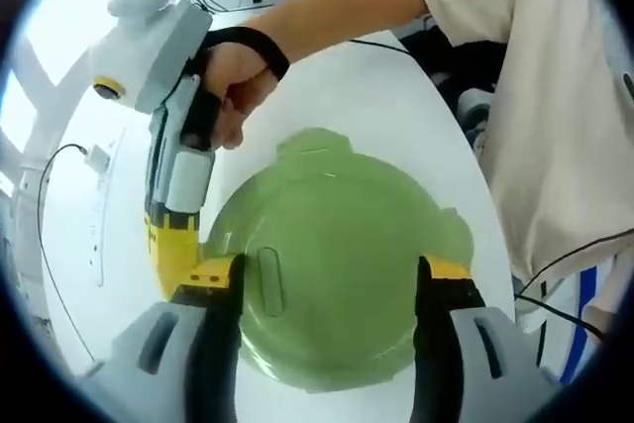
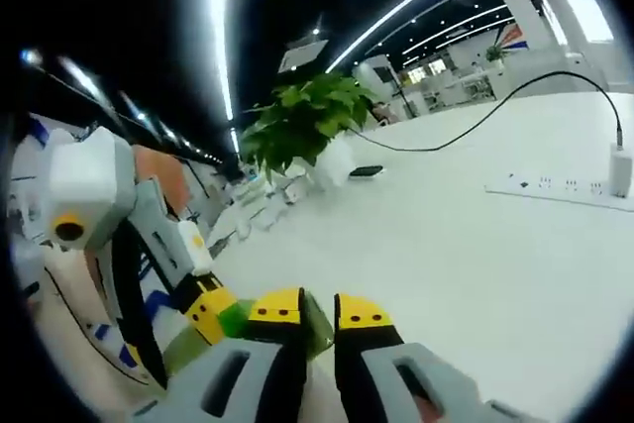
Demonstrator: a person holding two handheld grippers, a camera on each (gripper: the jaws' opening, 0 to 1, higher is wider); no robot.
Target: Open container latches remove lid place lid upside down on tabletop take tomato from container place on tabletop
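The white tabletop [image 1: 396, 116] fills most of the left gripper view, and it goes on far back in the right gripper view [image 2: 475, 235]. On it lies the round green lid [image 1: 327, 255] of the container, seen from above, with small tabs at its rim. Whether a latch is open or closed, I cannot tell. The tomato is hidden.

A person in a light shirt [image 1: 535, 96] stands at the right side of the left gripper view. The bare arm [image 1: 327, 7] reaches across the table toward the left, and the hand [image 1: 233, 81] closes around the handle of the right gripper [image 1: 193, 269], with a black strap over the wrist. This gripper points down, its yellow tip at the left rim of the lid. In the right gripper view its own jaws [image 2: 317, 319] stand close together, with a green edge [image 2: 319, 324] of the lid between them, so it seems to be clamped on the lid.

The left gripper [image 1: 327, 279] has its jaws wide apart, one on each side of the lid, and grasps nothing. In the right gripper view it comes in from the left [image 2: 213, 314], just beside the right one.

Farther back in the right gripper view stand a leafy plant [image 2: 302, 121], a black cable [image 2: 475, 121] and a white power strip [image 2: 565, 185].
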